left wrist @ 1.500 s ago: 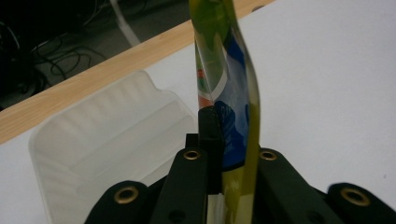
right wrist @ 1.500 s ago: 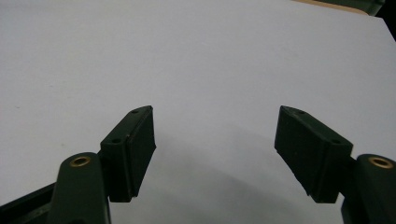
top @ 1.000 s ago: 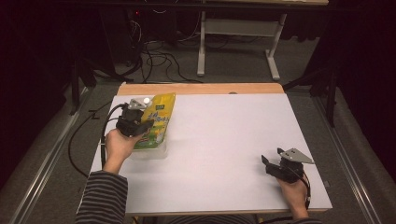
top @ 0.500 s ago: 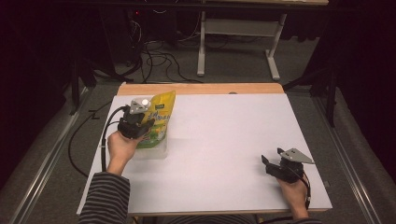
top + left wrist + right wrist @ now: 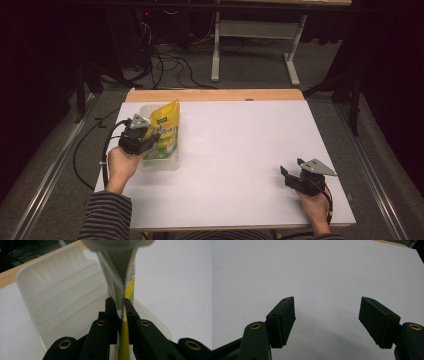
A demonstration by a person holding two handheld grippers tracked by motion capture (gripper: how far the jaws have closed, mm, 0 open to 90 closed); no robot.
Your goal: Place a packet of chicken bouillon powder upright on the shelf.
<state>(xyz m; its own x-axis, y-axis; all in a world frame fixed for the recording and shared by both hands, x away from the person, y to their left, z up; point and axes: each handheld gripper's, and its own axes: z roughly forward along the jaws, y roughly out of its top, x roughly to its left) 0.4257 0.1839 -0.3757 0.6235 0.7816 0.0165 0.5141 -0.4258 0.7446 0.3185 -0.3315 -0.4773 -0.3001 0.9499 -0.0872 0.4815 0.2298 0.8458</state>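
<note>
1. The left claw (image 5: 148, 141) is gripping the yellow pouch (image 5: 163, 131) at the near left of the white surface (image 5: 240, 160); in the left gripper view its jaws are pressing together on the pouch's thin edge (image 5: 123, 315).
2. The jaws have just been easing open a touch, yet the pouch is sitting pinched between them.
3. The pouch is standing tilted over a clear plastic tray (image 5: 162, 162), its yellow printed face turning toward the middle of the surface.
4. In the left gripper view the tray (image 5: 60, 295) is lying just beyond the jaws, ribbed and translucent, with the pouch rising above it.
5. The right claw (image 5: 295, 176) is resting at the near right of the surface, well apart from the pouch.
6. Its jaws are standing wide apart with only bare surface (image 5: 324, 277) between them.
</note>
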